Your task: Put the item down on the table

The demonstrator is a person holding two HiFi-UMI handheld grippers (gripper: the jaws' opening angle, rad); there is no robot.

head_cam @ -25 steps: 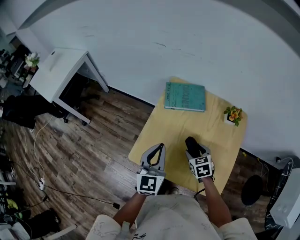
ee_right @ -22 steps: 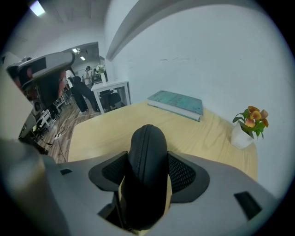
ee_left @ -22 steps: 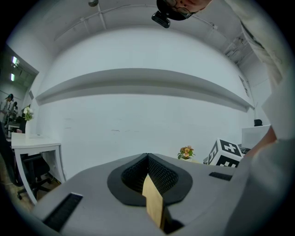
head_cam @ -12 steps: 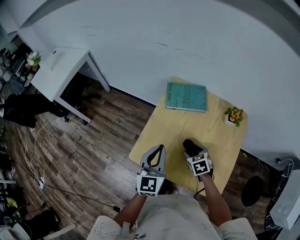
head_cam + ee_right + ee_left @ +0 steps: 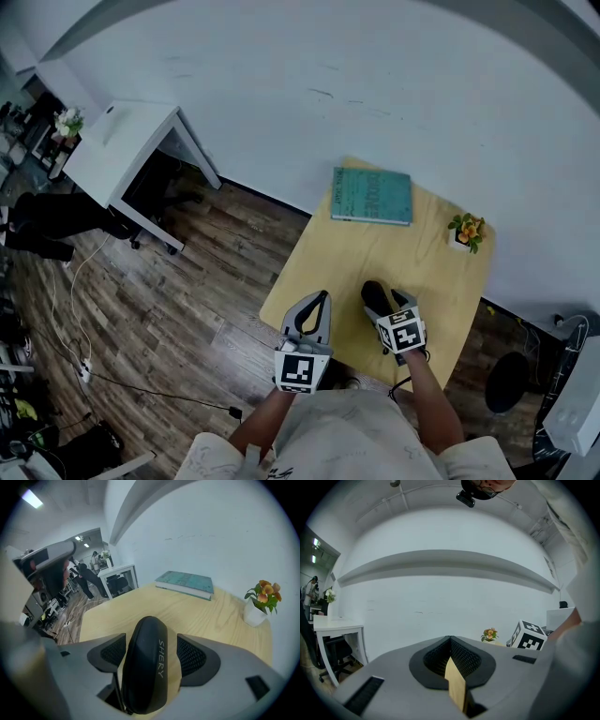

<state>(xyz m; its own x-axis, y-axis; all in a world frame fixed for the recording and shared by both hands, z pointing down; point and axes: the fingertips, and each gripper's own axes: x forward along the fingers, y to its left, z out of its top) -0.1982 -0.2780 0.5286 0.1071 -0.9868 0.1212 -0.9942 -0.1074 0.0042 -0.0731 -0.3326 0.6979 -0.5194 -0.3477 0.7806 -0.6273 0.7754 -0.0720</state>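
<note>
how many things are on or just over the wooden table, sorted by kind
teal book: 1
potted plant: 1
black case: 1
total: 3

The black oval zip case (image 5: 147, 663) was shifted slightly toward the light wooden table's (image 5: 328, 272) near edge, and the right gripper's (image 5: 387, 300) jaws are being opened around it.
</note>
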